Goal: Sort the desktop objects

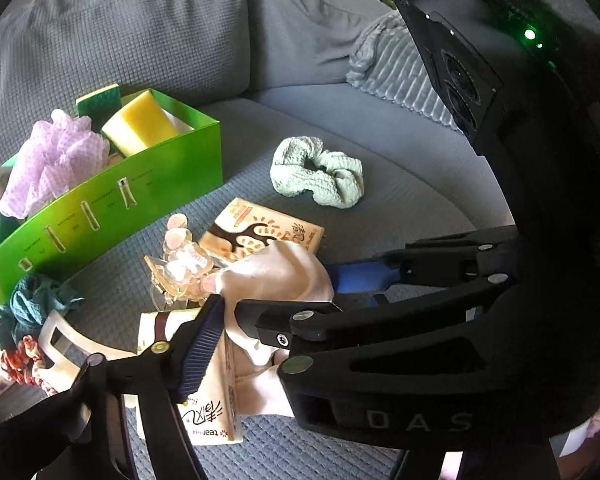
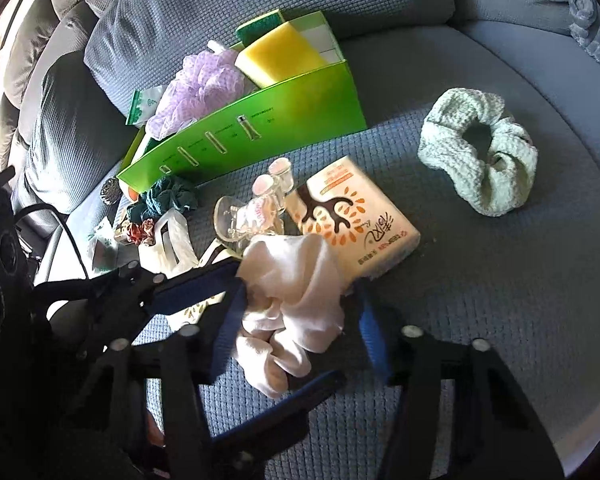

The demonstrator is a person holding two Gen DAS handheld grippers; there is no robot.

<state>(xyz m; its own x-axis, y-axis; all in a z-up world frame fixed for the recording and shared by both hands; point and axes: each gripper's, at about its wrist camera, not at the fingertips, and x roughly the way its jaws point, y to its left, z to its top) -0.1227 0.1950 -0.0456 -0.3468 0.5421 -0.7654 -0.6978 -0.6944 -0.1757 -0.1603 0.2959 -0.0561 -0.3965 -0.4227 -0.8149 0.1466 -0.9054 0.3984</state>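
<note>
Right claw [image 2: 296,320] angled down, apparently pinching pale pink scrunchie [image 2: 296,300], left claw [image 1: 240,308] gripping it too

Not much readable here tbh. The right gripper's black body [image 1: 420,420] has raised letters "D A S" in the left wrist view. The near tissue pack [image 1: 208,420] shows "teanpix"-ish red print upside down plus Chinese characters I can't make out. Green box [image 1: 100,216] labels are too tiny.

Black gripper [image 2: 300,320] linkages, silver rivets, ribbed blue pads [image 2: 374,328], white "DAS" lettering.
</note>
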